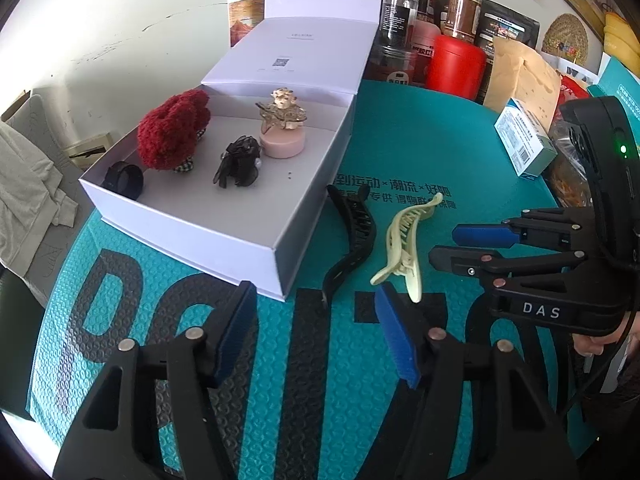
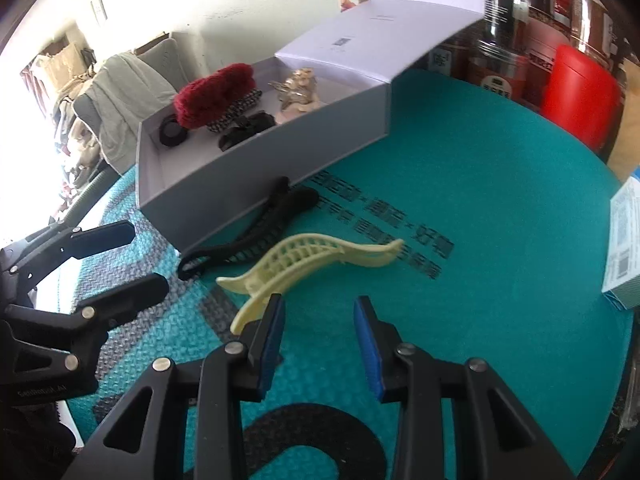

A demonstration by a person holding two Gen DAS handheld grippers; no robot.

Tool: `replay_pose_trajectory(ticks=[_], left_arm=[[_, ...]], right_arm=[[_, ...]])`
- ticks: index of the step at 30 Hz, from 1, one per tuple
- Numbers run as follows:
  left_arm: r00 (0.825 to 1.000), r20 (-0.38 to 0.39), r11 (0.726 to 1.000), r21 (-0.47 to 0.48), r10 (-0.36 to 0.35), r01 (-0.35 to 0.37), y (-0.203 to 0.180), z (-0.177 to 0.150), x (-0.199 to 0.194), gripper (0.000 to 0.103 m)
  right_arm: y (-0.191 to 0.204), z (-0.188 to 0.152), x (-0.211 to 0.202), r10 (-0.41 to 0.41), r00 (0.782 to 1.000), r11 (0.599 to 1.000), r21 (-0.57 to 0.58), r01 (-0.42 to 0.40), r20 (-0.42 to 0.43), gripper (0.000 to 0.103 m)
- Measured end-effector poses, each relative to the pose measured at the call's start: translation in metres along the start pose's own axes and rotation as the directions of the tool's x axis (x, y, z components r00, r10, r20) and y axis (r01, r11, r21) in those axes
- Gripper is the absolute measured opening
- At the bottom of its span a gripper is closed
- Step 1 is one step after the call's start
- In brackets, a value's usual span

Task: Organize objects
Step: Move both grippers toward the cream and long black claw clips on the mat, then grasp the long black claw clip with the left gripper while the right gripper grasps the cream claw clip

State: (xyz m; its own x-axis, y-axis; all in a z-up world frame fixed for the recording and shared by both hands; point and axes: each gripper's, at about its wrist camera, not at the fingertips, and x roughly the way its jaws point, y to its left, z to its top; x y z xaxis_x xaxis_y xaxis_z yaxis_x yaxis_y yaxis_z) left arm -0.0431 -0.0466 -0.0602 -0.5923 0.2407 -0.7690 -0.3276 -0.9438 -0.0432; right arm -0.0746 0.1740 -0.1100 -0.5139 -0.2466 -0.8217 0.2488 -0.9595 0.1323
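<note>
Two-handed work, by the look of it. Held the right gripper (image 2: 320, 312) spread and empty, left pad at the near tail of the cream hair clip (image 2: 312, 256) lying on the teal mat (image 2: 480, 200). Held the left gripper (image 1: 314, 292) spread too, gripping nothing, close to the end of the black hair clip (image 1: 352, 236) lying just beside the cream one and near the white box (image 1: 200, 236).

Judged the cream clip the next to go in. Needed, probably, a small shift so the pads straddled the ribbed middle and not the thin tail, then a close across the narrow width, a level lift over the box wall, and a release on bare floor near the black bow (image 1: 238, 160).

Read "DAS" (image 1: 540, 310) in white on the right gripper's body; made out 到运动×潮流×好物 (image 1: 392, 188) on the mat, with large black letters partly hidden. Noted a QR code (image 1: 281, 62) on the box lid, small print beside it unreadable.
</note>
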Motion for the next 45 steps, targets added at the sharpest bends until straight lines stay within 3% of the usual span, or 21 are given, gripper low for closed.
replay_pose_trajectory(ticks=[4,9,14,21,23,25,27,37,45], left_arm=[[1.0,-0.013,1.0,0.009,-0.003,0.003,-0.004,0.0,0.01,0.041],[0.998,-0.05,0.999,-0.016,-0.031,0.03,-0.004,-0.002,0.027,0.04],[0.996,-0.072,0.998,-0.031,-0.052,0.05,-0.002,-0.002,0.04,0.038],[0.998,-0.054,1.0,-0.011,-0.027,0.026,0.0,0.001,0.045,0.018],[0.998,-0.055,0.999,-0.009,-0.031,0.031,0.0,0.001,0.045,0.013],[0.997,-0.054,0.999,-0.002,-0.046,0.046,-0.002,0.0,0.044,0.011],[0.997,-0.055,0.998,0.01,-0.059,0.06,-0.006,-0.001,0.043,0.01],[0.991,-0.086,0.995,0.006,-0.101,0.102,-0.022,-0.014,0.029,0.008],[0.994,-0.043,0.995,-0.012,-0.101,0.101,-0.028,-0.022,0.009,0.008]], right_arm=[[-0.004,-0.003,-0.006,0.054,0.998,0.998,0.015,-0.054,0.018,0.036],[0.006,-0.001,-0.008,0.085,0.996,0.996,-0.029,-0.084,0.026,0.037],[0.011,0.002,-0.003,0.109,0.994,0.993,-0.043,-0.108,0.02,0.05],[0.014,0.003,0.012,0.117,0.993,0.992,-0.051,-0.117,-0.013,0.052],[0.016,0.003,0.013,0.105,0.994,0.992,-0.063,-0.106,-0.014,0.04],[0.016,0.003,0.012,0.103,0.995,0.992,-0.071,-0.104,-0.019,0.02],[0.016,0.001,0.012,0.102,0.995,0.992,-0.067,-0.103,-0.023,0.013],[0.013,-0.015,-0.001,0.079,0.996,0.994,-0.079,-0.081,-0.028,0.007],[0.01,-0.027,-0.017,0.084,0.996,0.994,-0.067,-0.083,0.007,0.008]])
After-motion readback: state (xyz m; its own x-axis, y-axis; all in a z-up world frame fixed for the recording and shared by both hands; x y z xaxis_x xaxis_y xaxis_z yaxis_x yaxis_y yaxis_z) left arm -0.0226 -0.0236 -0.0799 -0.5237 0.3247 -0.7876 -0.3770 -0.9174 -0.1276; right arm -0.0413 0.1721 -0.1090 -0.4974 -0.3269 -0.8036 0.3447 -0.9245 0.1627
